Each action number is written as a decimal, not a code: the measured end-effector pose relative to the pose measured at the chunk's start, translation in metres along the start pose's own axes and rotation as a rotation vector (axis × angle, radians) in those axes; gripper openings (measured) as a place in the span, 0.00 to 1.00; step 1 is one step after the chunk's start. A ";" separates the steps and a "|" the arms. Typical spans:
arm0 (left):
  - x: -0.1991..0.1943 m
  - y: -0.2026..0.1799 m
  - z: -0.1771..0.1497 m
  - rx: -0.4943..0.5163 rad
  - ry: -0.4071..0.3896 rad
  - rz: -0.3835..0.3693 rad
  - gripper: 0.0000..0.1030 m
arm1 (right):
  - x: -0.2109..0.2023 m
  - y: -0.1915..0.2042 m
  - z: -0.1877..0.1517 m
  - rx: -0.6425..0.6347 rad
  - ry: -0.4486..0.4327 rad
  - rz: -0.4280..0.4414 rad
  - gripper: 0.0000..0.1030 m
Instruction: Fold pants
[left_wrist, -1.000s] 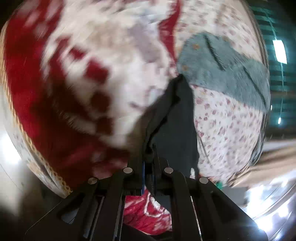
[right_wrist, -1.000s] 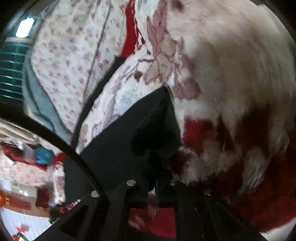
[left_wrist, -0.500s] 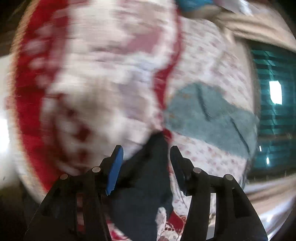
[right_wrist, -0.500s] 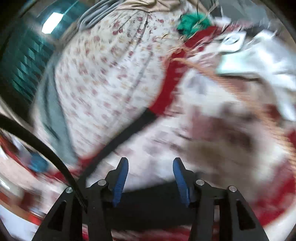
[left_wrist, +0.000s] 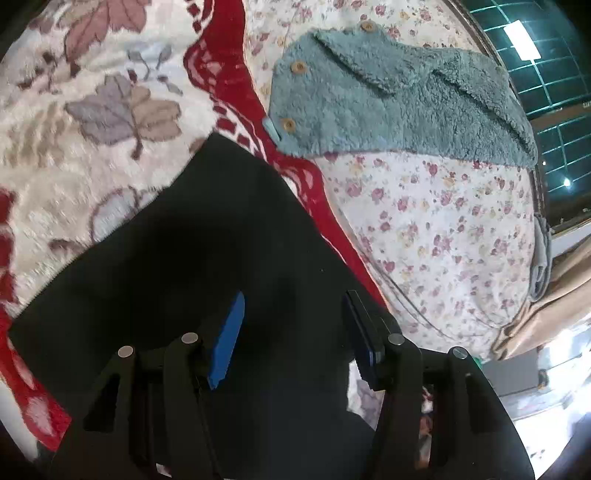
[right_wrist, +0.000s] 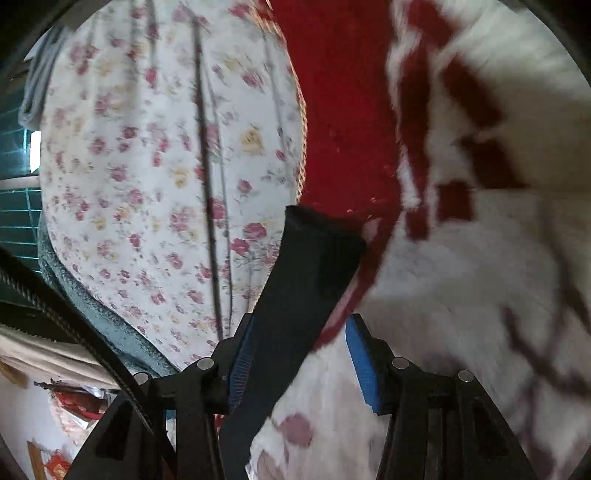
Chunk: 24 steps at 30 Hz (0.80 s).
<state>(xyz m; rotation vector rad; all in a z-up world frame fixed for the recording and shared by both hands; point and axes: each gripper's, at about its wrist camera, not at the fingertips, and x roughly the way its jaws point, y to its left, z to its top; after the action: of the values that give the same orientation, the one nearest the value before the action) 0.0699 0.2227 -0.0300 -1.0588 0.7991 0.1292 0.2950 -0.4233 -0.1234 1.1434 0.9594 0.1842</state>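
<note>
The black pants (left_wrist: 207, 229) lie flat on a cream and red plush blanket (left_wrist: 110, 110), filling the lower half of the left wrist view. My left gripper (left_wrist: 294, 299) hovers over them, open, with its blue pads apart and nothing pinched. In the right wrist view a narrow folded end of the black pants (right_wrist: 317, 254) runs up between the fingers toward the blanket's red border. My right gripper (right_wrist: 301, 319) is open; the cloth lies beneath the gap, nearer the left pad, and the pads do not press on it.
A teal fleece garment (left_wrist: 388, 99) with wooden buttons lies on a floral sheet (left_wrist: 443, 221) beyond the blanket's red border. The floral sheet (right_wrist: 147, 166) and the blanket (right_wrist: 480, 277) also fill the right wrist view. A teal gridded window (left_wrist: 554, 74) is at the far right.
Both grippers were shut on black cloth a second ago. They have opened, let it go and drawn back, and the pants now lie spread on the blanket.
</note>
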 end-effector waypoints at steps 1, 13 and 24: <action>0.004 0.001 -0.001 -0.013 0.017 -0.005 0.52 | 0.003 -0.001 0.004 -0.010 -0.002 -0.002 0.45; 0.012 0.007 -0.006 -0.054 0.046 0.003 0.52 | 0.011 0.032 -0.003 -0.275 -0.058 -0.267 0.03; 0.006 0.016 -0.004 -0.080 0.036 0.005 0.52 | -0.112 -0.002 -0.047 -0.172 -0.101 -0.239 0.03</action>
<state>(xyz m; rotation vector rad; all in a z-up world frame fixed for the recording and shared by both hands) 0.0647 0.2260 -0.0467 -1.1376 0.8348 0.1480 0.1924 -0.4570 -0.0673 0.8649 0.9628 0.0147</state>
